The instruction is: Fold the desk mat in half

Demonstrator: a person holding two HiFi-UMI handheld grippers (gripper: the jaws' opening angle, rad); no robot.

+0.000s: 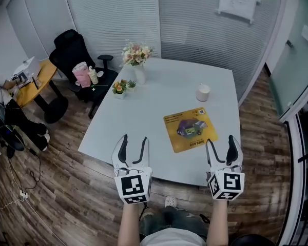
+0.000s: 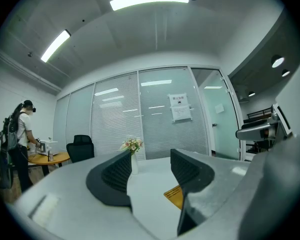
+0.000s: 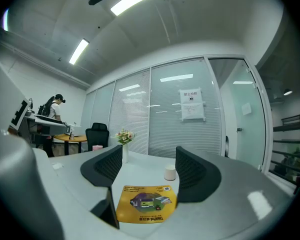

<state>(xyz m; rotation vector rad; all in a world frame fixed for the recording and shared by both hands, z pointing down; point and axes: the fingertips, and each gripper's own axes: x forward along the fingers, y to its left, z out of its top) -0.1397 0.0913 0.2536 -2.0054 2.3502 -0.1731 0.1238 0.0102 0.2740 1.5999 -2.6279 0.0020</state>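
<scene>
The left gripper [image 1: 132, 140] hangs over the desk's [image 1: 154, 106] near edge with its jaws apart and nothing between them. The right gripper [image 1: 223, 141], also spread and empty, is near the near right corner. Just beyond it the yellow desk mat [image 1: 190, 129] lies flat and unfolded. A white cup [image 1: 203, 92] stands past the mat, and a flower vase [image 1: 137, 60] stands at the far left corner.

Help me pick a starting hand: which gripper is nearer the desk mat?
The right gripper, by the near corner of the desk mat; the left gripper is farther off.
</scene>
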